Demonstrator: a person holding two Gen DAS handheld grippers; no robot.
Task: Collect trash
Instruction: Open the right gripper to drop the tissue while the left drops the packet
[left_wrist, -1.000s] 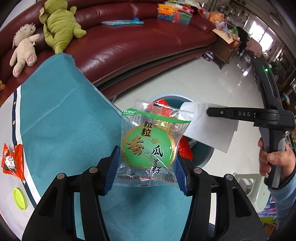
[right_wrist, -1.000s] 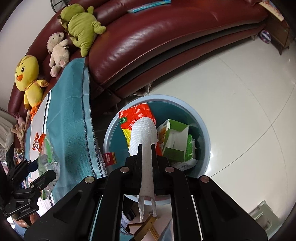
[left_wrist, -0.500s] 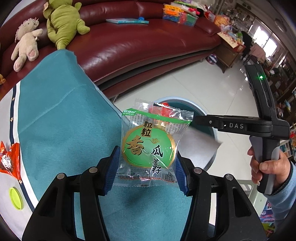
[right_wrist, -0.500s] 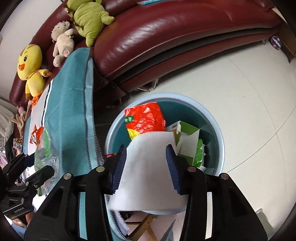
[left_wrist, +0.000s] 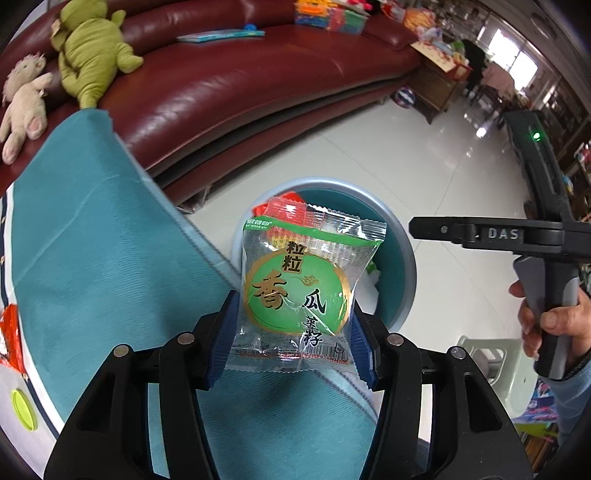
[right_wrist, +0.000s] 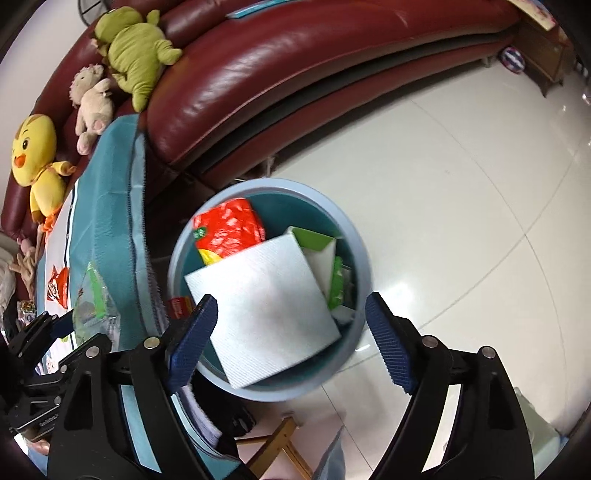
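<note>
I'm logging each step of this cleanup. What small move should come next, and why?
Probably carry the left gripper forward over the bin and let go: it holds the green snack packet above the table edge, while the right gripper is open, its tissue dropped.

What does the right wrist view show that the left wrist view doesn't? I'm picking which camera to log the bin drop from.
Only the right wrist view shows the white paper napkin lying over the bin's contents, the green-and-white carton beside it, the yellow chick toy, and the right gripper open and empty.

Only the left wrist view shows the snack packet face-on, pinched in the left gripper, and the person's right hand.

Both show the blue bin, the red wrapper inside it, and the teal tablecloth.
</note>
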